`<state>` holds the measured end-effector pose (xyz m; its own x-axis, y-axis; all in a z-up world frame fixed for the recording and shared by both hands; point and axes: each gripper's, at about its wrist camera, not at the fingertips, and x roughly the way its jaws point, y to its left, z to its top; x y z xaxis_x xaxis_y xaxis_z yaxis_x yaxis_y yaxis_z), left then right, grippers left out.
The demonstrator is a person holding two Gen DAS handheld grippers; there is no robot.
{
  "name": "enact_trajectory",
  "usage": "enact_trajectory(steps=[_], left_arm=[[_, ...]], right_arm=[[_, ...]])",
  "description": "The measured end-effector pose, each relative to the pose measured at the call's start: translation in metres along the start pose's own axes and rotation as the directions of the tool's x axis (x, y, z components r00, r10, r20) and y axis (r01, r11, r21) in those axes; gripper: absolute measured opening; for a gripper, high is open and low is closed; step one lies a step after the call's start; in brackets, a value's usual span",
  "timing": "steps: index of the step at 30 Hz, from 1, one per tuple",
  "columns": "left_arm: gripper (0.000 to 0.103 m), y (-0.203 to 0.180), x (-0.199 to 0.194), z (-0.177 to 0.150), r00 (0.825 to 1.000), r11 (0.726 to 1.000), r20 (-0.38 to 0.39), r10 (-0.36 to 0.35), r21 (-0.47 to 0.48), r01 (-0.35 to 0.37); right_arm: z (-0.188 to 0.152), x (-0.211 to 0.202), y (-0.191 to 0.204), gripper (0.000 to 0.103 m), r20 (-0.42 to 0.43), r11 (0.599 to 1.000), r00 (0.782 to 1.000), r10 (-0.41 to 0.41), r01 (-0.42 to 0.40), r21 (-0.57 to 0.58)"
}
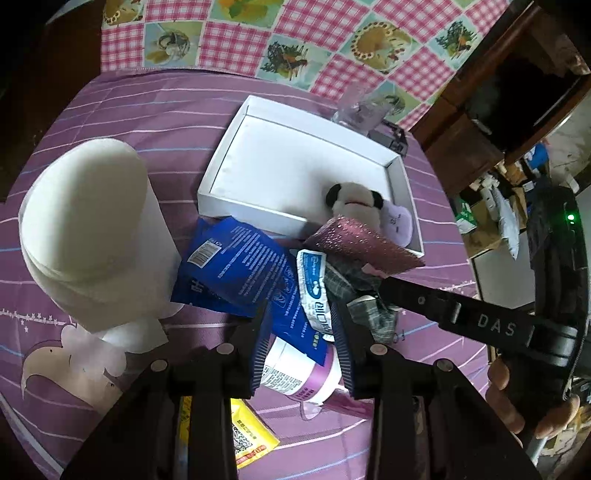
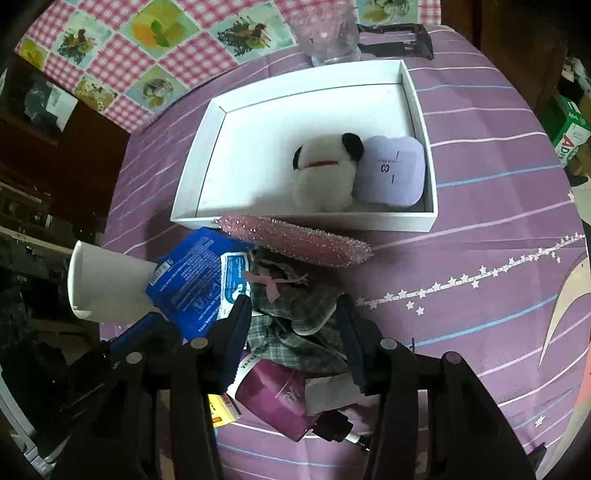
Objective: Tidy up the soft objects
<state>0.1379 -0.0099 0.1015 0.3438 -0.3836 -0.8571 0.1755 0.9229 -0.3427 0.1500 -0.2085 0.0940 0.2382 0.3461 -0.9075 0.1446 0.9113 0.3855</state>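
Note:
A white shallow box lies on the purple cloth. In it sit a black-and-white plush dog and a lilac soft pad. A pink glittery sponge lies against the box's near wall. A green plaid cloth item with a pink bow lies in front of it. My right gripper is open, its fingers on either side of the plaid cloth. My left gripper is open over a blue packet and a white and purple jar.
A white paper roll stands left of the pile. A yellow packet, a purple packet and a pen lie near the grippers. A clear cup and a black holder stand behind the box.

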Motion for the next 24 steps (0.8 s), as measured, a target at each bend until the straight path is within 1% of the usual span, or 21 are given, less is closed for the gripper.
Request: enact_trajectory(steps=[3,7,12,15,20,24], left_arm=[[0.033,0.001,0.004,0.0,1.0,1.0,-0.013,0.004,-0.003,-0.004],[0.033,0.001,0.004,0.0,1.0,1.0,-0.016,0.006,0.001,-0.006],[0.033,0.003,0.007,0.001,1.0,1.0,-0.025,0.006,-0.004,-0.006],[0.033,0.006,0.009,0.003,1.0,1.0,-0.028,0.009,-0.009,-0.01],[0.033,0.011,0.006,0.004,1.0,1.0,-0.023,0.01,-0.025,-0.011],[0.033,0.016,0.005,0.004,1.0,0.999,-0.022,0.013,-0.035,-0.013]], right_arm=[[-0.002,0.004,0.007,0.049,-0.014,0.999,1.0,-0.013,0.013,-0.035],[-0.006,0.01,0.018,0.049,-0.017,0.992,0.998,-0.065,0.063,-0.107],[-0.009,0.019,0.025,0.049,-0.042,0.985,0.996,-0.074,0.067,-0.159],[-0.011,0.017,0.028,0.05,-0.037,0.981,0.995,-0.09,0.083,-0.174],[-0.016,0.017,0.036,0.05,-0.036,0.958,0.992,-0.12,0.106,-0.266],[-0.021,0.019,0.042,0.052,-0.027,0.932,0.988,-0.15,0.133,-0.337]])
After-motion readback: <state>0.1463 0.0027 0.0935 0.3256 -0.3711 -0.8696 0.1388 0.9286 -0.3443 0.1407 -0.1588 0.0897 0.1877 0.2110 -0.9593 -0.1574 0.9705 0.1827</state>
